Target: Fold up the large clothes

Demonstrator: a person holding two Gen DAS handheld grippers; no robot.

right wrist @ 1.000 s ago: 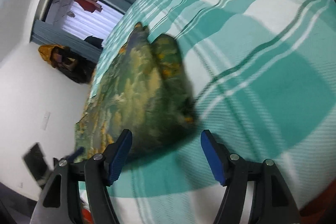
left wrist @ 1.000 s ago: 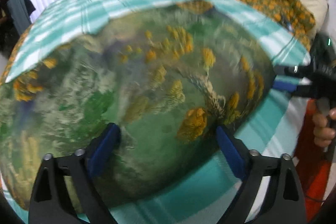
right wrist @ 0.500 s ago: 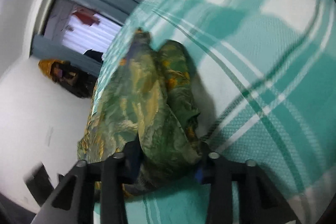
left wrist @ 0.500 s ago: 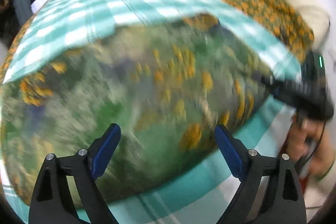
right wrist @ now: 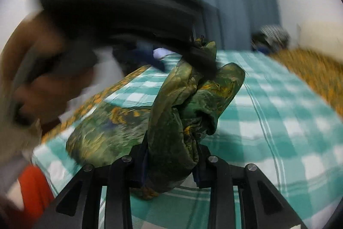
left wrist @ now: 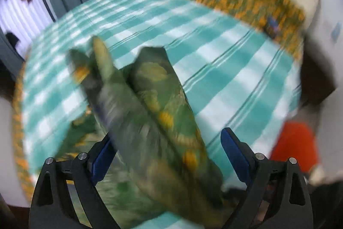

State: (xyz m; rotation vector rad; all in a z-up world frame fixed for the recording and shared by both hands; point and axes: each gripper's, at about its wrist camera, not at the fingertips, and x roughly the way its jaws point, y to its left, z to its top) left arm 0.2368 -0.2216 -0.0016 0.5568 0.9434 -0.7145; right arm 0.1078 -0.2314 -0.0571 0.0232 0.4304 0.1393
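Our right gripper (right wrist: 171, 164) was clamped on the limp, slippery green-and-orange floral cloth (right wrist: 184, 104) near the teal checked bed's (right wrist: 278, 121) front edge; left gripper (left wrist: 167, 156) gaped wide, empty. Grab corners, we figured.

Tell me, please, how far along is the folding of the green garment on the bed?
Early to middle. Done: the right gripper is shut on the green garment, lifting a bunched part off the checked bedsheet. In hand: the left gripper is open, cloth between its fingers. Left: no neat flat fold shows; the rest lies crumpled.
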